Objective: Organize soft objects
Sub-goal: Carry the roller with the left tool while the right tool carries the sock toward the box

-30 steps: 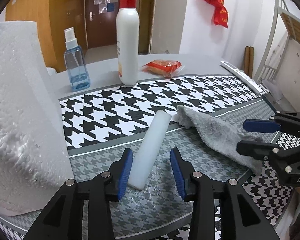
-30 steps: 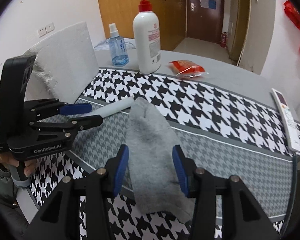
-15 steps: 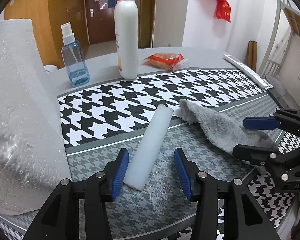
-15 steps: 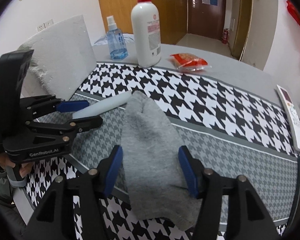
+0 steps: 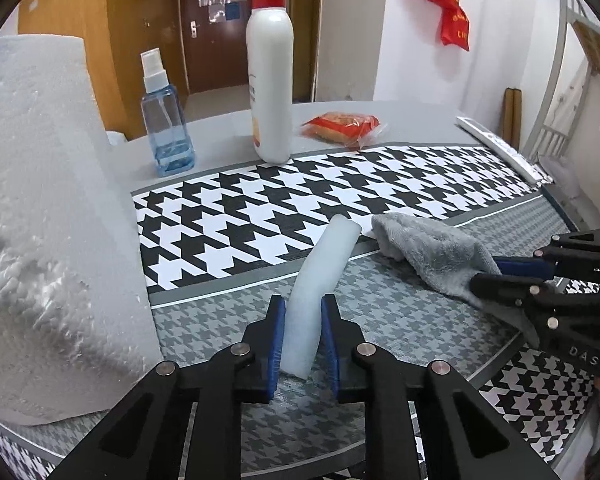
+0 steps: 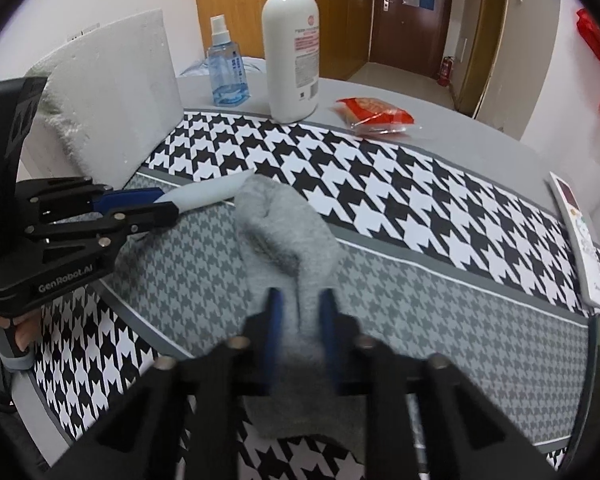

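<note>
A white foam strip [image 5: 320, 276] lies on the houndstooth mat; my left gripper [image 5: 302, 340] is shut on its near end, which bends upward. It also shows in the right wrist view [image 6: 216, 194]. A grey sock [image 6: 288, 240] lies beside the strip, bunched up between the blue pads of my right gripper [image 6: 300, 320], which is shut on it. In the left wrist view the sock [image 5: 432, 252] lifts toward the right gripper [image 5: 496, 274].
A big white foam block [image 5: 44, 216] stands at the left. A blue spray bottle [image 5: 166, 120], a white pump bottle [image 5: 270, 88] and a red snack packet [image 5: 342, 126] stand at the back. A remote [image 6: 580, 236] lies at the right edge.
Both grippers have closed: the left on the foam strip's near end, the right on the grey sock. The strip end and the sock are slightly lifted.
</note>
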`<state>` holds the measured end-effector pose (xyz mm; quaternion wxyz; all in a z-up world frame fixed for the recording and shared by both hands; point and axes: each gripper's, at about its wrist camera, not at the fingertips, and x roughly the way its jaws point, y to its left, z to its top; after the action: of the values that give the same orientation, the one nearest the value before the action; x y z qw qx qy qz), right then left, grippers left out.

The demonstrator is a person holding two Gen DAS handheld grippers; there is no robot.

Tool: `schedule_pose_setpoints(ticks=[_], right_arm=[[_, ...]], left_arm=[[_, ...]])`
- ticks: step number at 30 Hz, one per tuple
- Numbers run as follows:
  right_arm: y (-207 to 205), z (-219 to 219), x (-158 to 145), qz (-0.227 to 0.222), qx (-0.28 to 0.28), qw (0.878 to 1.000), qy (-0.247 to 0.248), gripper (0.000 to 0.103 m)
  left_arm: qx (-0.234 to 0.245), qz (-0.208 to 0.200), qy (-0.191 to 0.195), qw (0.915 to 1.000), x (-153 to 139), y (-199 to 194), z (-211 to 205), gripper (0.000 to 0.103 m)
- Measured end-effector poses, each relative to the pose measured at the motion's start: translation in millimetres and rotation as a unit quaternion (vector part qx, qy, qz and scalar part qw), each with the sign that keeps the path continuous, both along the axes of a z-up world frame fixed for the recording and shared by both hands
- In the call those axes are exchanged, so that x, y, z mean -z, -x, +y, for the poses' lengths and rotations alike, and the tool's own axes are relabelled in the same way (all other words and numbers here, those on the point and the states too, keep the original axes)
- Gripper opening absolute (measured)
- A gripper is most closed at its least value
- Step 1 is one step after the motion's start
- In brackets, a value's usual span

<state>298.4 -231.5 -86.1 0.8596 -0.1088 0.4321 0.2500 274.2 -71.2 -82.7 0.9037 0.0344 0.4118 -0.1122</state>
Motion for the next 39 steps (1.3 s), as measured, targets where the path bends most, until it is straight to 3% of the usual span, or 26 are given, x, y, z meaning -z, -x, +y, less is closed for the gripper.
schedule_pose_setpoints(ticks=[4,7,15,39], right_arm=[[5,3,-5,-0.001,-0.006,1.0,-0.008,0.012],[12,-2,-17,-0.014,-0.005,1.0,-0.024,0.012],[29,-17,-47,-0.046,0.02,0.997,-0.063,0.012],[78,9,-116,-0.136,0.029,0.984,-0.113,0.012]], left_arm=[[0.01,-0.006,0.014,0.9998,-7,10,1,0.016],[0.012,-0.034,0.016,0.9992,-22,23,2,0.016],[-0.013,-0.071,0.034,0.9968,-50,50,15,0.016],[-0.054,-0.166,0.035,0.984,-120,109,42,0.016]])
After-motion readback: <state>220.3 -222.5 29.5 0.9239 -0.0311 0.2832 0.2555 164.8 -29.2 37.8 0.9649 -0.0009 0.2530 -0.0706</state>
